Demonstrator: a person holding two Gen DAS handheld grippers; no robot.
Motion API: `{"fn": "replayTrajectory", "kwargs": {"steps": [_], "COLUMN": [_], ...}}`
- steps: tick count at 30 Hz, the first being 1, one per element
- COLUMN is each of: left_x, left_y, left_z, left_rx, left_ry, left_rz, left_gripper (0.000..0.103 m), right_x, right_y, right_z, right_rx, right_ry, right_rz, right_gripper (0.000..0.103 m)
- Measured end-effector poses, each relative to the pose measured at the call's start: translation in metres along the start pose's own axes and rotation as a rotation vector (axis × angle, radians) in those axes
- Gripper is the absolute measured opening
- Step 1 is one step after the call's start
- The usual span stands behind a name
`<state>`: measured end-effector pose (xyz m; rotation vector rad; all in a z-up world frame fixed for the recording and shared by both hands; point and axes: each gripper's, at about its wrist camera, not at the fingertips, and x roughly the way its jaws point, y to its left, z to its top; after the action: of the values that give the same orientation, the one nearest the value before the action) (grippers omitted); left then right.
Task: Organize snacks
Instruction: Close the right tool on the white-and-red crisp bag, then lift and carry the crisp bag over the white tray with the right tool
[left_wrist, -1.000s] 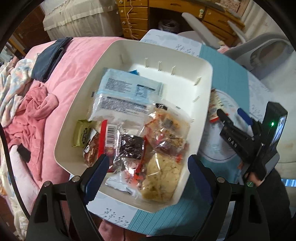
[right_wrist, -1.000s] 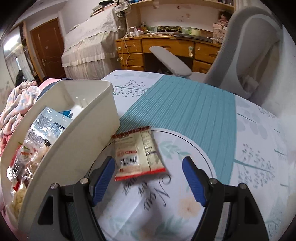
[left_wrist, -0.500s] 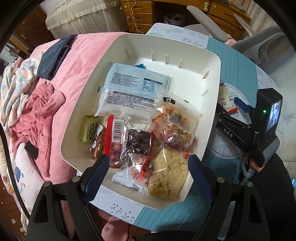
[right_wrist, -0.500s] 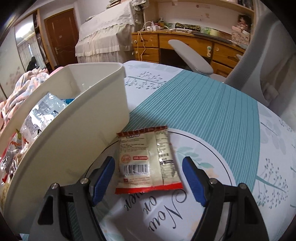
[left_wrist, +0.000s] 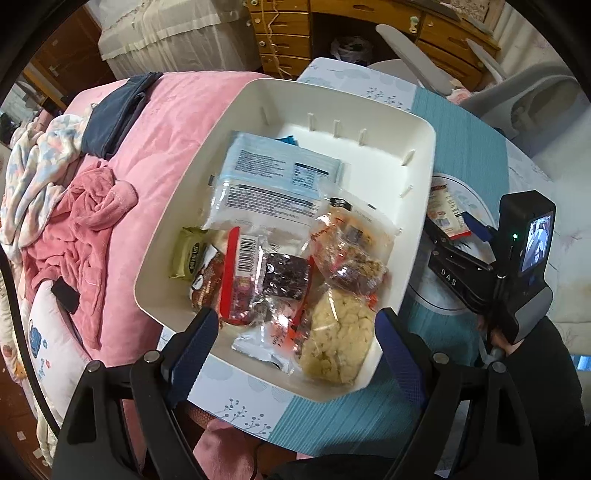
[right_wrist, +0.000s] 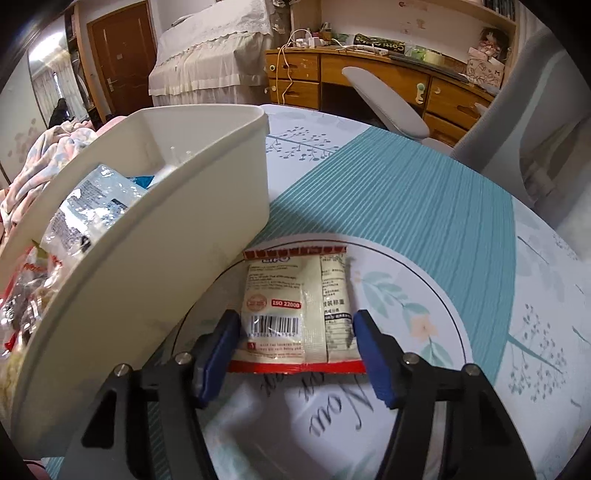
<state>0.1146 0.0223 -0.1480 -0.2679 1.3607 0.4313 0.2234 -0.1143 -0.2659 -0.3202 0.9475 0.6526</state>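
We've got one white bin (left_wrist: 413, 155) on the bench (right_wrist: 424, 206), near its left edge beside the pink bed (left_wrist: 177, 122), with about eight wrapped snacks piled inside. One lone snack packet (right_wrist: 295, 310) lies flat on the bench just beside the bin's wall, long axis running away from us, barcode end nearest. Our right tool (right_wrist: 295, 332) has just been closing, blue fingers (right_wrist: 221, 343) flanking the packet, whether pressing it we can't tell. Our left tool (left_wrist: 295, 339) hangs wide open over the bin, empty.
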Motion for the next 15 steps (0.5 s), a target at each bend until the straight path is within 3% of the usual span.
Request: {"fn": "replayTrajectory", "kwargs": {"steps": [6, 15], "left_x": [-0.011, -0.035], "left_y": [-0.007, -0.001], "left_z": [-0.007, -0.018], "left_rx": [0.024, 0.041], "left_ry": [-0.013, -0.075], "left_rz": [-0.042, -0.099], "left_gripper": [0.086, 0.086], "right_x": [-0.036, -0.094], "right_y": [0.001, 0.015], "right_z": [-0.012, -0.029], "right_rx": [0.083, 0.145], "right_ry": [-0.002, -0.049], "right_rz": [-0.001, -0.012], "right_gripper": [0.061, 0.046]}}
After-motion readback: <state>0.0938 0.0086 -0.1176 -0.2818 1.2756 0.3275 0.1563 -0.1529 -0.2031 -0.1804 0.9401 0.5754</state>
